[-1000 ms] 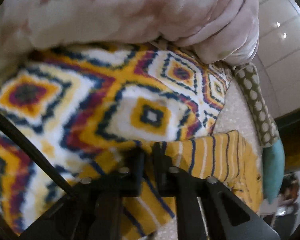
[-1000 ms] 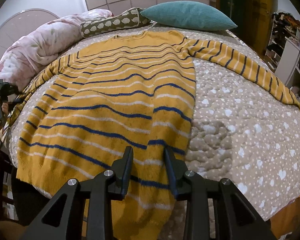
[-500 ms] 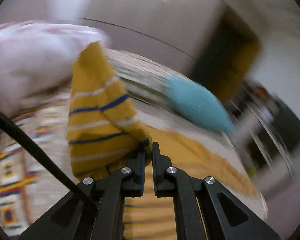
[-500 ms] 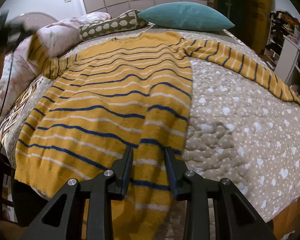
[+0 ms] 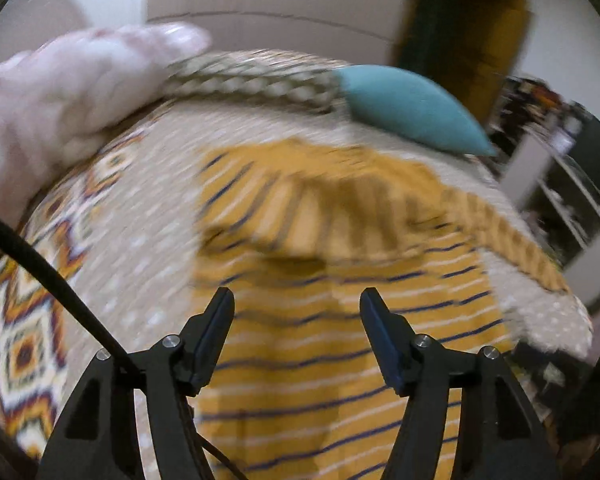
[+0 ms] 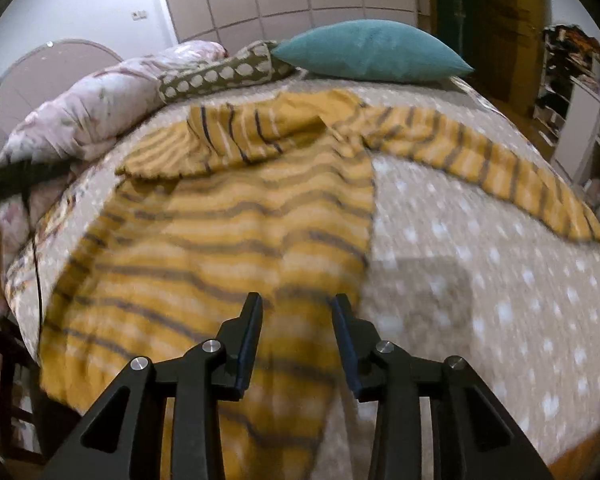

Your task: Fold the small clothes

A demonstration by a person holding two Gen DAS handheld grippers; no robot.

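**One sleeve folded in, one still out**

Since a second ago the near sleeve (image 6: 220,136) has gone from the left gripper (image 5: 296,300), which pinched it, to lying across the chest of the yellow striped sweater (image 6: 228,240); that gripper's fingers now stand spread and empty above the garment. The right gripper (image 6: 296,304) hovers over the hem, fingers apart, holding nothing. The sweater lies flat on the dotted bed cover (image 6: 480,280), its other sleeve (image 6: 500,168) stretched out sideways. Beyond it sit a teal pillow (image 6: 372,52), a spotted cushion (image 6: 220,74) and a pink duvet (image 6: 88,116). By my judgement, the second sleeve and the body folds remain.
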